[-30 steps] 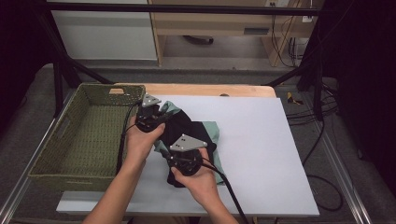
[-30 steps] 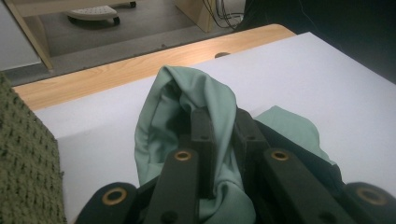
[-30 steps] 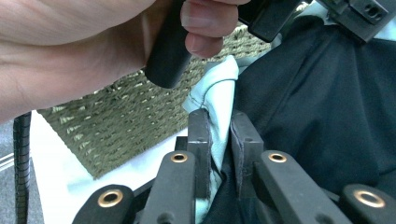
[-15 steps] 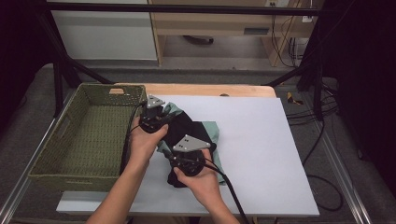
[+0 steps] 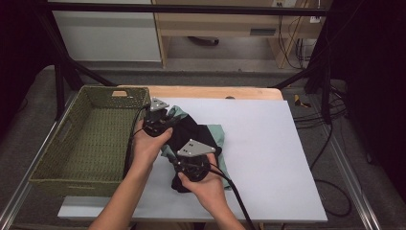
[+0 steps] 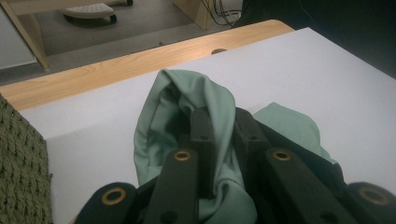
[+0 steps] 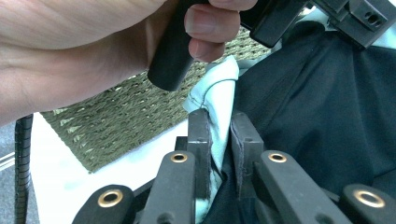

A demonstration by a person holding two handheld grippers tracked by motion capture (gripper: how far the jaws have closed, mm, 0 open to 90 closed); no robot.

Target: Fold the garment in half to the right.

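While both hands sit mid-frame in the high view, the white tabletop [image 5: 268, 158] carries a woven green basket [image 5: 86, 143] at left. Just right of the basket lies a bunched garment [image 5: 210, 136], mint green and black, near frame centre. Left tool [image 6: 223, 135], jaws nearly together, clamped on a mint fold of it. Right tool [image 7: 223, 140], lower centre in the high view, clamped on the mint-and-black edge.

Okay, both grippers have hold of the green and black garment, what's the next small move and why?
Probably lift it together toward the basket: the left hand-held gripper and right hand-held gripper both pinch the garment, which lies on the white table beside it.
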